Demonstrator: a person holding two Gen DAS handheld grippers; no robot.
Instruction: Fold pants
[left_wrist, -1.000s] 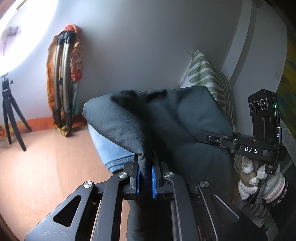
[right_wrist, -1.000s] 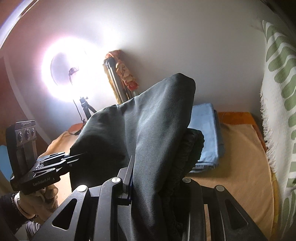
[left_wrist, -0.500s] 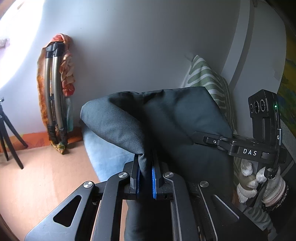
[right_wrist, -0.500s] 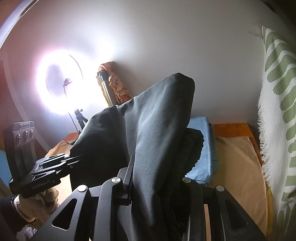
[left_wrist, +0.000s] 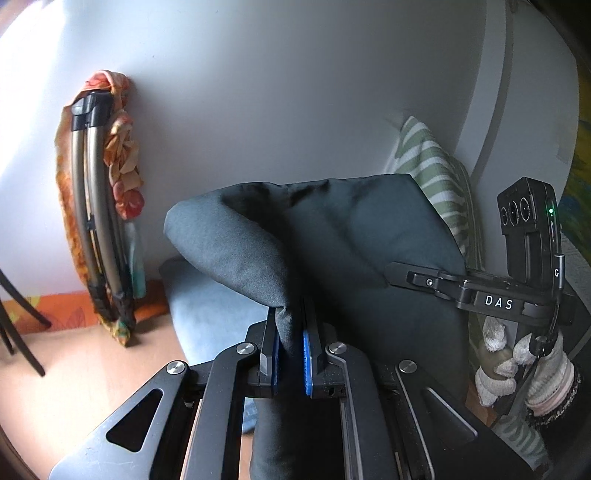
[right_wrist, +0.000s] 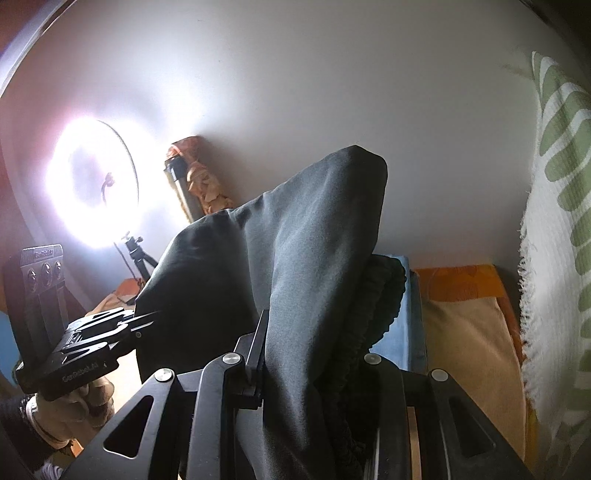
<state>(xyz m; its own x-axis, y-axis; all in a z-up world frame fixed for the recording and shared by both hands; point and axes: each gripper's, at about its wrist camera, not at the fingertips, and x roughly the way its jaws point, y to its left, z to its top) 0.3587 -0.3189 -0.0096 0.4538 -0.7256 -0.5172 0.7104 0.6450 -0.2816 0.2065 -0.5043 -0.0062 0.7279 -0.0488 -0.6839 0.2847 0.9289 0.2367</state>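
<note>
Dark grey pants (left_wrist: 351, 251) are held up off the surface between both grippers, bunched in thick folds. My left gripper (left_wrist: 291, 354) is shut on a thin fold of the pants between its blue pads. In the right wrist view the pants (right_wrist: 310, 258) drape over my right gripper (right_wrist: 314, 354), which is shut on a thick bunch including the black elastic waistband (right_wrist: 380, 295). The right gripper shows at the right of the left wrist view, a gloved hand (left_wrist: 517, 362) under it. The left gripper shows at the lower left of the right wrist view.
A folded light blue garment (left_wrist: 218, 317) lies on the tan bed surface (right_wrist: 465, 347) below the pants. A green-striped white cushion (right_wrist: 561, 221) stands at the right. A folded tripod wrapped in orange cloth (left_wrist: 99, 206) leans on the white wall; a bright ring light (right_wrist: 92, 184) shines at left.
Both grippers carried the pants sideways to the right along the wall; the tripod and ring light slid left in view and the striped cushion came closer. Both grips are unchanged.
</note>
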